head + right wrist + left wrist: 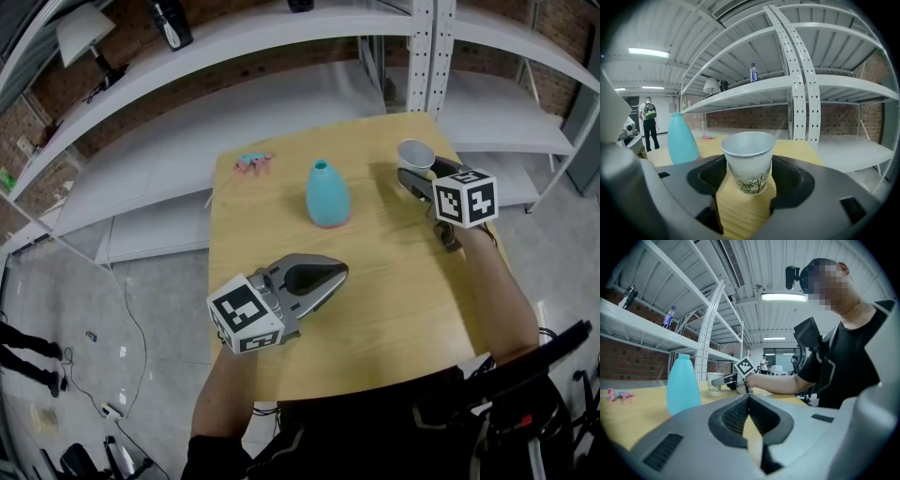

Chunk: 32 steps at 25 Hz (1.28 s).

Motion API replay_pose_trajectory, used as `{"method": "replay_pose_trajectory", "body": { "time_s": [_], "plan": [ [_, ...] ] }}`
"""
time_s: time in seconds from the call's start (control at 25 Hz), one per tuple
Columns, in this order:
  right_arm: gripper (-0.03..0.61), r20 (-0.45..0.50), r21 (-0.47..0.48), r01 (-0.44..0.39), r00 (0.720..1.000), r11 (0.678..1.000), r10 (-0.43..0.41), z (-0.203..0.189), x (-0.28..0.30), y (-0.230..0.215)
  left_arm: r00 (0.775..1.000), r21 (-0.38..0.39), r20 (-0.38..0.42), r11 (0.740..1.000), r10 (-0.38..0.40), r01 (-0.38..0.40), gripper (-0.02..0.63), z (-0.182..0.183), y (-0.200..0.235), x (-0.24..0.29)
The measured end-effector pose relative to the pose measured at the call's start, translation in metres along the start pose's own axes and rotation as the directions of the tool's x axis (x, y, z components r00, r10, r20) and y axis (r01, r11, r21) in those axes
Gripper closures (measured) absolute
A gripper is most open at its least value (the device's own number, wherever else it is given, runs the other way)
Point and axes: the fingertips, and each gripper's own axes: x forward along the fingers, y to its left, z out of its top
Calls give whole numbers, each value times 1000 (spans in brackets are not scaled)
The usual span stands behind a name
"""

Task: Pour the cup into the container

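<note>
A white paper cup (pixel 415 153) (pixel 747 159) with a plant print stands upright at the table's far right. My right gripper (pixel 417 172) (pixel 747 180) has a jaw on each side of the cup, and its dark pads lie against the cup's walls. The light blue, narrow-necked container (pixel 327 194) (pixel 682 138) (pixel 683 383) stands mid-table, to the cup's left and apart from it. My left gripper (pixel 339 273) (pixel 749 398) rests low over the near left of the table. Its jaws are shut on nothing and point toward the container. What is in the cup is hidden.
The wooden table (pixel 375 309) has a small pink and blue object (pixel 253 162) at its far left corner. White metal shelving (pixel 281 103) and an upright post (pixel 427 47) stand just behind the table. A person (pixel 649 122) stands far off.
</note>
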Motion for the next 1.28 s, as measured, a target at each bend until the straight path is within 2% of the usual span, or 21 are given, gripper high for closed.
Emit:
{"method": "replay_pose_trajectory", "body": {
  "time_s": [0.08,0.16,0.4,0.56,0.76,0.96,1.0,1.04,1.08,1.28],
  "plan": [
    [293,-1,1,-8,1000,1000,8,-1,-1,0,1000,3,-1,1000,-3,3,612,-1,0,1],
    [252,-8,-23,2,1000,1000,-2,-4,-4,1,1000,-2,-2,1000,-4,4,612,-3,-2,1],
    [249,-17,-14,30,999,999,-31,-5,-19,1,1000,2,3,1000,-5,5,612,-1,-1,1],
    [250,-30,-45,47,998,998,-48,-8,-32,9,1000,0,3,1000,2,-2,612,-2,1,1],
    [252,2,21,66,998,998,-66,-13,-56,15,1000,-3,2,1000,5,-5,612,-1,0,0],
    [373,34,11,34,999,999,-34,-15,-65,39,1000,1,0,1000,7,-7,612,-1,0,-1],
    [428,47,-4,29,998,1000,-28,-14,-65,44,1000,-1,0,1000,11,-11,612,-2,1,-1],
    [516,62,-20,22,998,1000,-21,-14,-65,49,1000,-3,1,1000,15,-15,612,-2,1,-1],
    [577,71,-31,6,997,1000,-4,-14,-64,55,1000,-3,1,1000,16,-16,612,-2,0,0],
    [577,66,-7,-89,994,996,90,-18,-58,72,1000,-1,1,1000,16,-16,612,-1,-1,0]
  ]
}}
